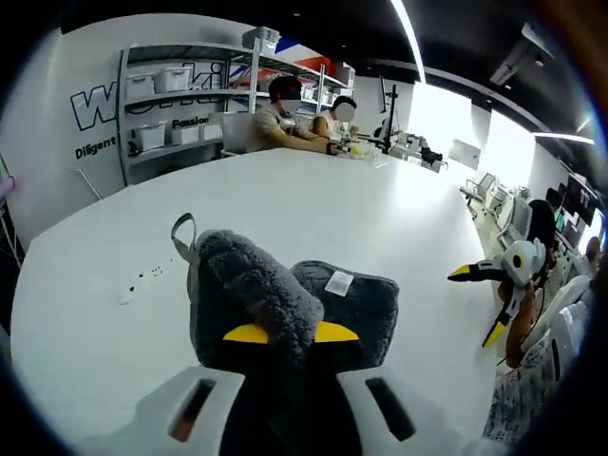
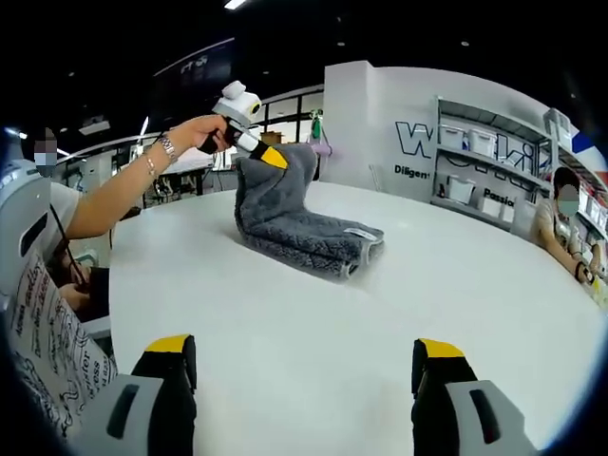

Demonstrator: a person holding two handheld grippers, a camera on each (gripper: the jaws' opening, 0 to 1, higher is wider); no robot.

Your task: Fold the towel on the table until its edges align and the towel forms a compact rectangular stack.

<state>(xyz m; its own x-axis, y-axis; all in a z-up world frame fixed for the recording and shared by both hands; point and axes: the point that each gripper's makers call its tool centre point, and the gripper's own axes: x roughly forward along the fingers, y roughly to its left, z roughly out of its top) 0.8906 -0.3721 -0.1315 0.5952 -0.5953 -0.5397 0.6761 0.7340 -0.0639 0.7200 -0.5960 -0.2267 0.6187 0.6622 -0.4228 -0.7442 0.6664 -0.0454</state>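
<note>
A grey fluffy towel (image 1: 285, 290) lies partly folded on the white table (image 1: 313, 204). A white label shows on its top layer and a loop hangs at its left corner. My left gripper (image 1: 292, 333) is shut on a raised fold of the towel, with grey pile bulging between the yellow tips. In the right gripper view the towel (image 2: 309, 237) lies as a doubled strip, and the left gripper (image 2: 269, 155) holds one end up above the table (image 2: 313, 323). My right gripper (image 2: 304, 348) is wide open over bare table, well short of the towel. It also hangs open at the table's right edge (image 1: 481, 302).
A small white object (image 1: 125, 291) lies on the table to the left of the towel. Two people (image 1: 304, 119) sit at the far end. Shelves with bins (image 1: 176, 104) stand against the back wall. A person's arm (image 2: 123, 195) reaches in over the table's left side.
</note>
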